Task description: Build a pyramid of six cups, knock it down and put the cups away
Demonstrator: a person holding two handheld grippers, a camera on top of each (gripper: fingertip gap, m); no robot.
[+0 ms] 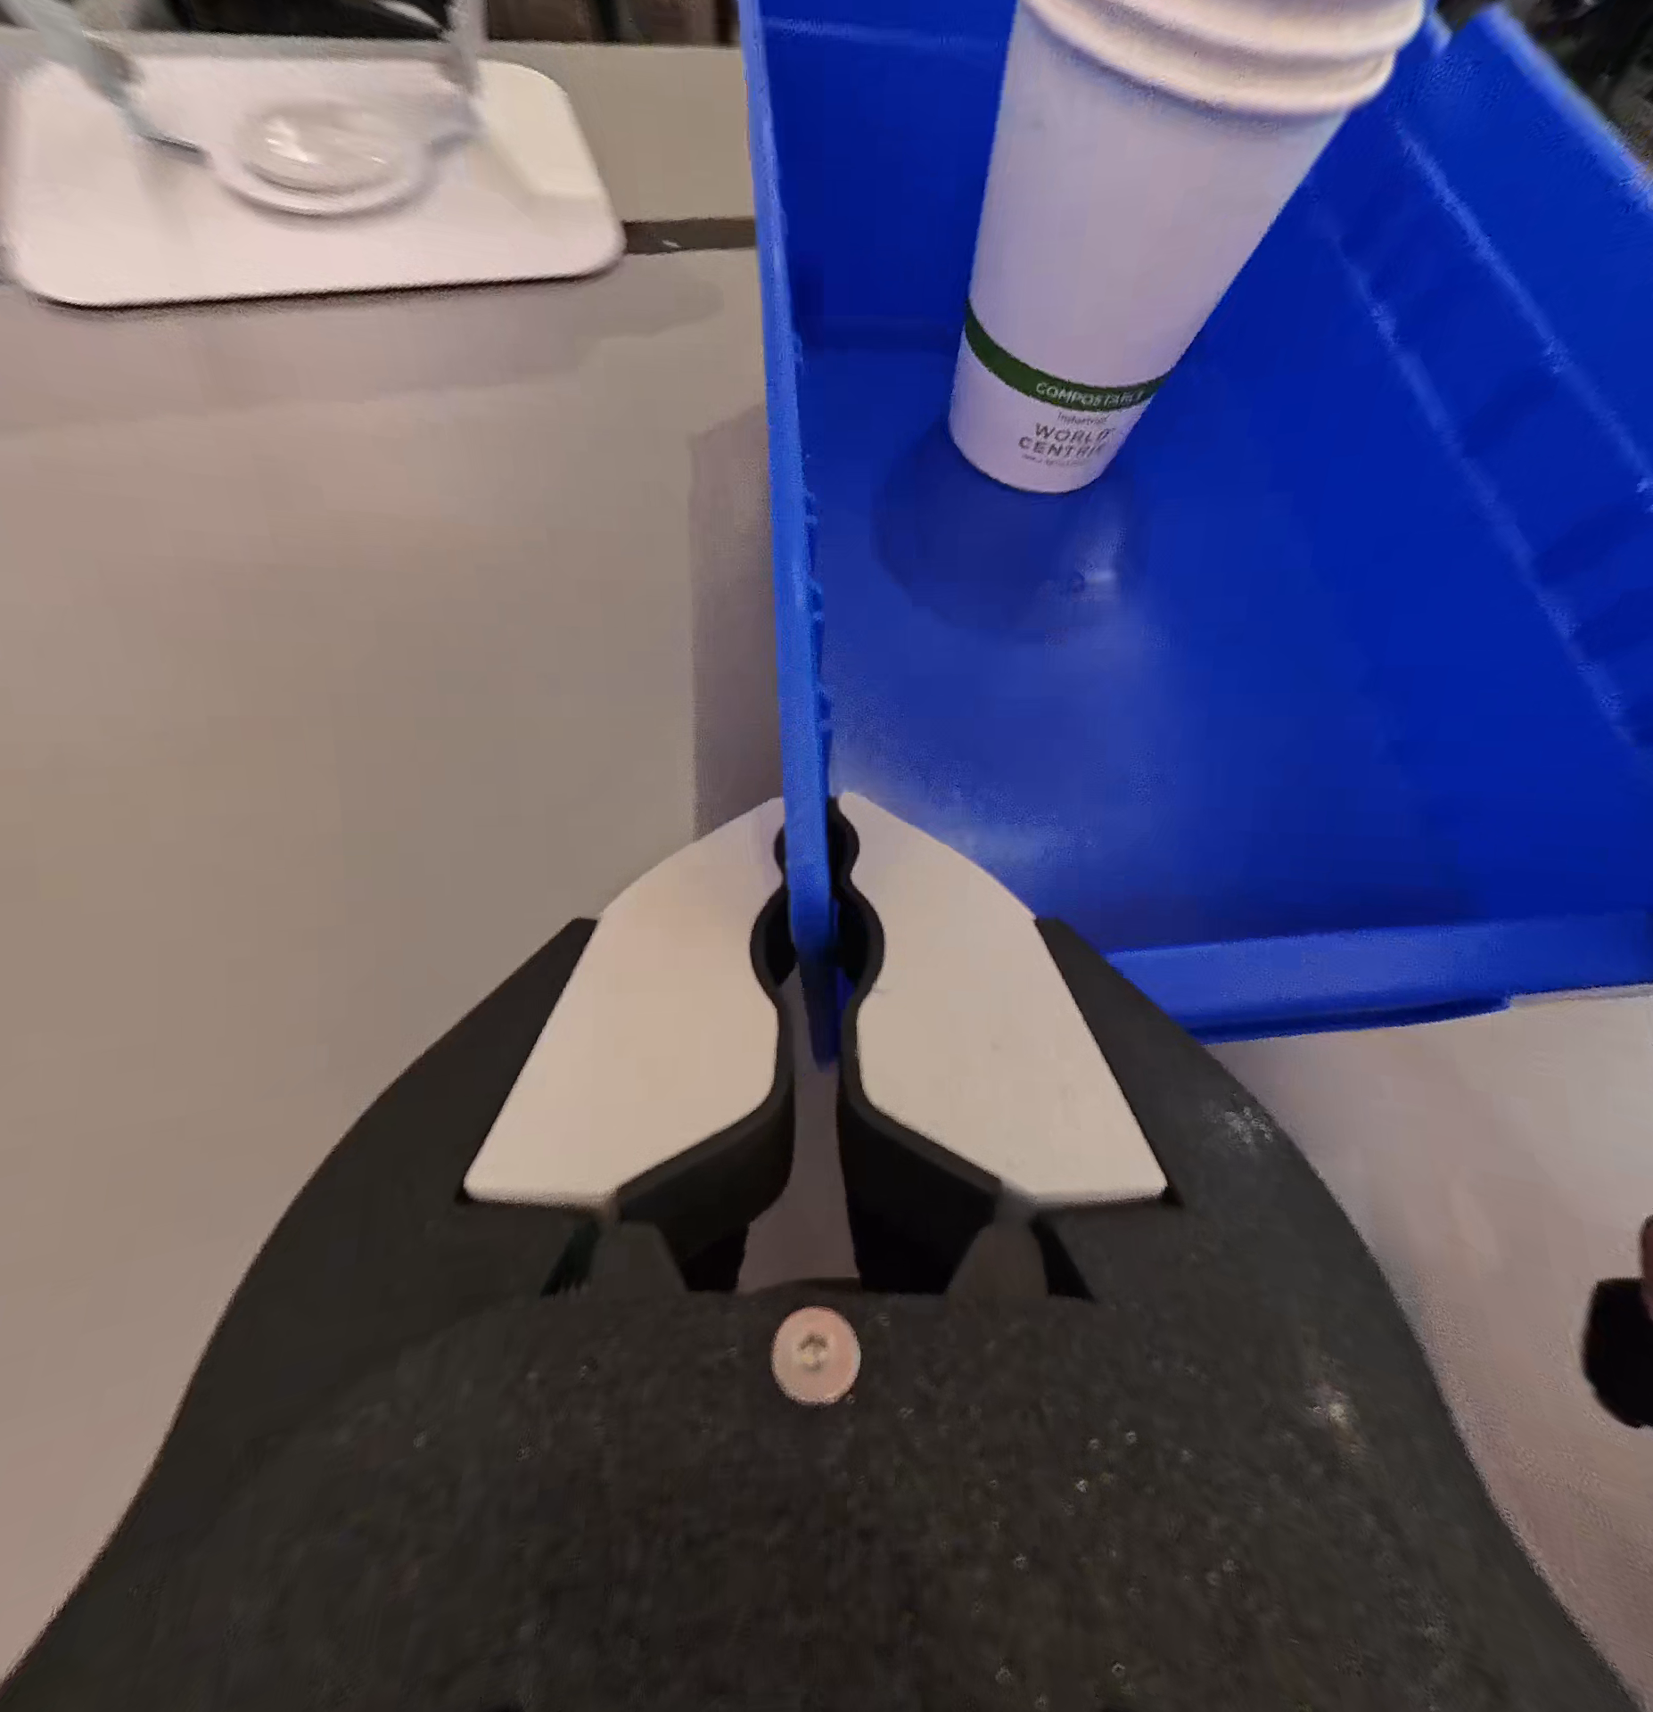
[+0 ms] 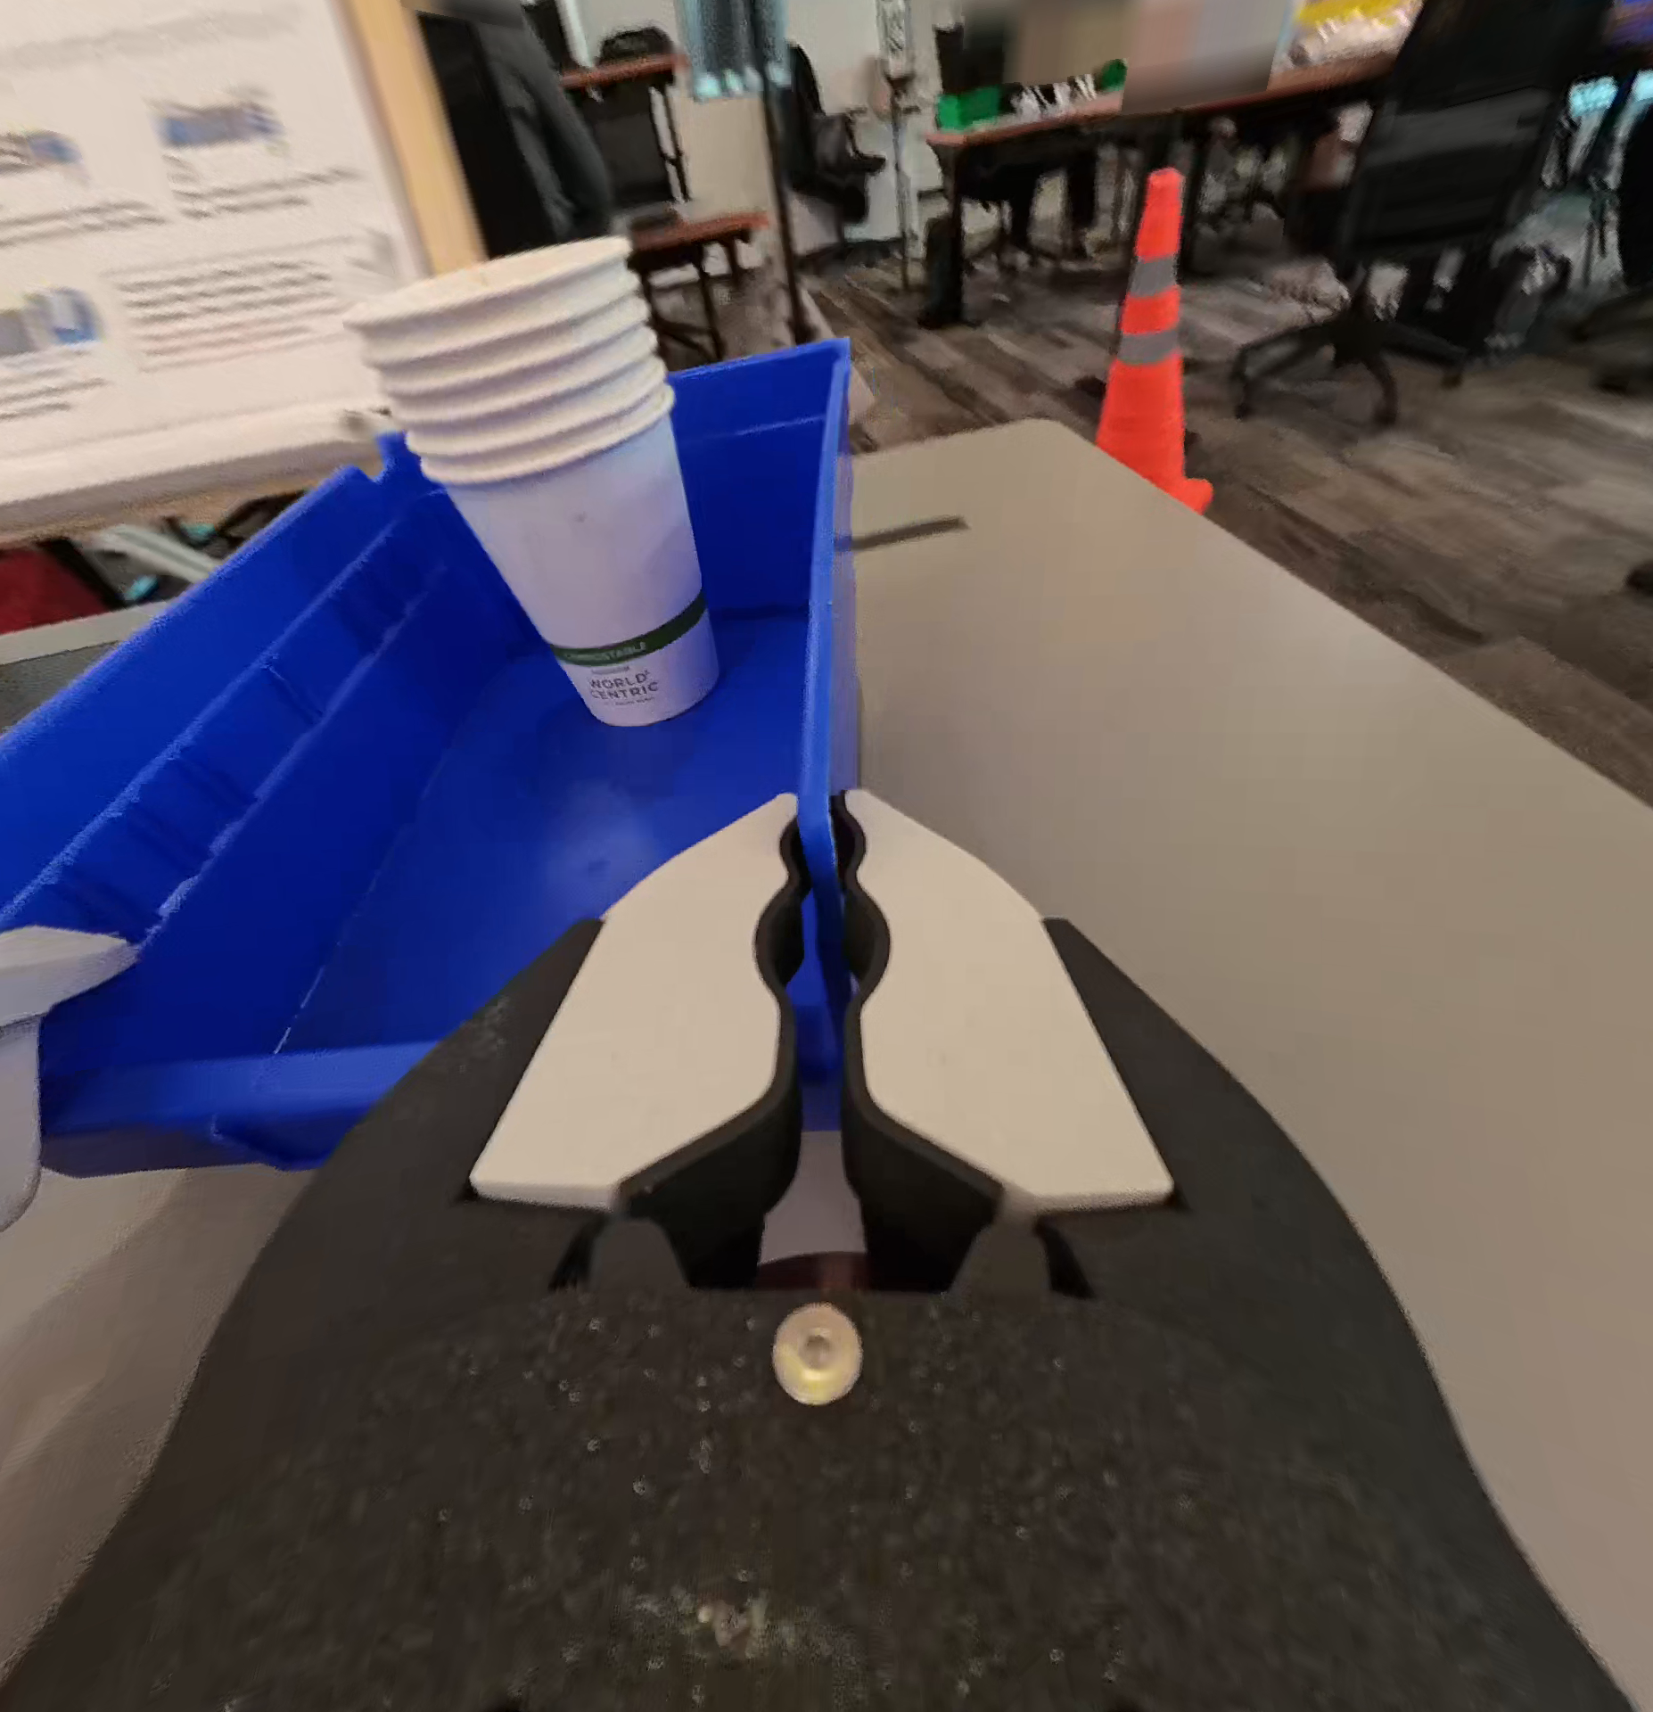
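Cups [image 2: 563,463] nested, upright in bin [image 2: 248,741]

Inside the blue bin [image 2: 248,741] the near floor lies bare, while the stack of white cups [image 2: 563,482] stands at the far end, leaning. The grey table [image 2: 1267,834] right of the bin is open. Far left sits a white tray [image 1: 323,185] bearing clear glassware [image 1: 313,148].

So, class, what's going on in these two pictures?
A person holds a gripper in each hand. The left gripper and the right gripper each clamp a side wall of the blue bin on the grey table. A nested stack of white cups stands inside, leaning.
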